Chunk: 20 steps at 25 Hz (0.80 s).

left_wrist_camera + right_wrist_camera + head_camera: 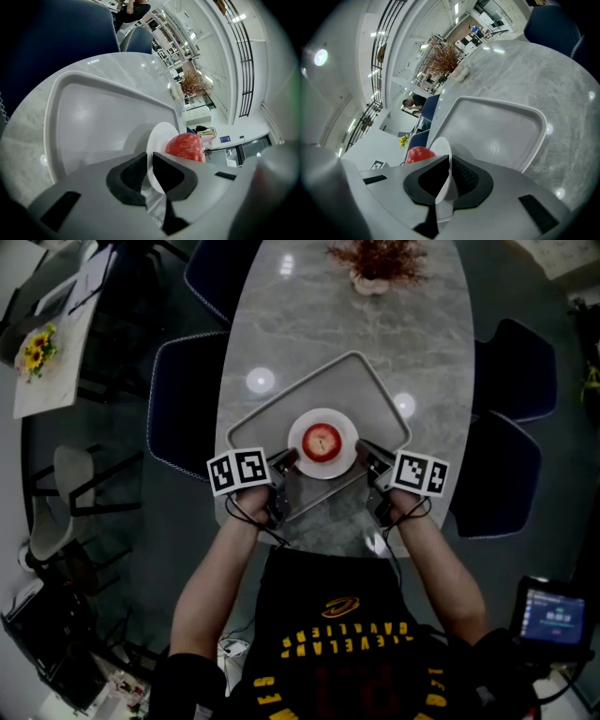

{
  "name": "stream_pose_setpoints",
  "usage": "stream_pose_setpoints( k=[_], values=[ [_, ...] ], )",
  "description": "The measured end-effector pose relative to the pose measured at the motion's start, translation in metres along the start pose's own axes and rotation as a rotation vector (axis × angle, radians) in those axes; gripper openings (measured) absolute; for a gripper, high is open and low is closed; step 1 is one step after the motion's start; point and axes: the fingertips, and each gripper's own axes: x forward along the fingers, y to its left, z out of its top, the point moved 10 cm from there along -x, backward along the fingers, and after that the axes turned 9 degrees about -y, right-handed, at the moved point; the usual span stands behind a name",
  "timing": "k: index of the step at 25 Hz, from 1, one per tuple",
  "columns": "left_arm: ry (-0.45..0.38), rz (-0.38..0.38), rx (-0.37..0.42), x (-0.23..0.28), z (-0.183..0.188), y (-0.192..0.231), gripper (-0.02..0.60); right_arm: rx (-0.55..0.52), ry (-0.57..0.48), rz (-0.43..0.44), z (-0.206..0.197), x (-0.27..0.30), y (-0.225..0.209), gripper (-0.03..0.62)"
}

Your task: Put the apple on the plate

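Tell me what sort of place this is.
Probably a dining spot in a large open showroom or hall: marble table, blue chairs around it, dried-plant centrepiece, balcony railings beyond.

Grey tray (347, 390) under the left gripper (291, 461) and right gripper (362, 449), dried-flower vase (375, 266) well ahead, navy chairs (183, 399) either side

Marble table (394, 343) with tray (349, 390) (plus vase (373, 282))

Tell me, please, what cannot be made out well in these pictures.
- Head view: whether the plate touches the tray cannot be told from straight above.
- Left gripper view: the lower part of the apple is behind the left gripper.
- Head view: the dried plant is cut off by the top edge.
- Head view: text on the small screen is too small.
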Motion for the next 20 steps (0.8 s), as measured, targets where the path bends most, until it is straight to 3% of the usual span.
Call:
stream_pose_setpoints(
  k=[20],
  values=[
    [0.015,0.021,0.022,0.0024,0.0011,-0.0006,0.038,0.01,0.012,-0.048,-0.0031,0.0056,-0.0051,0.029]
  ],
)
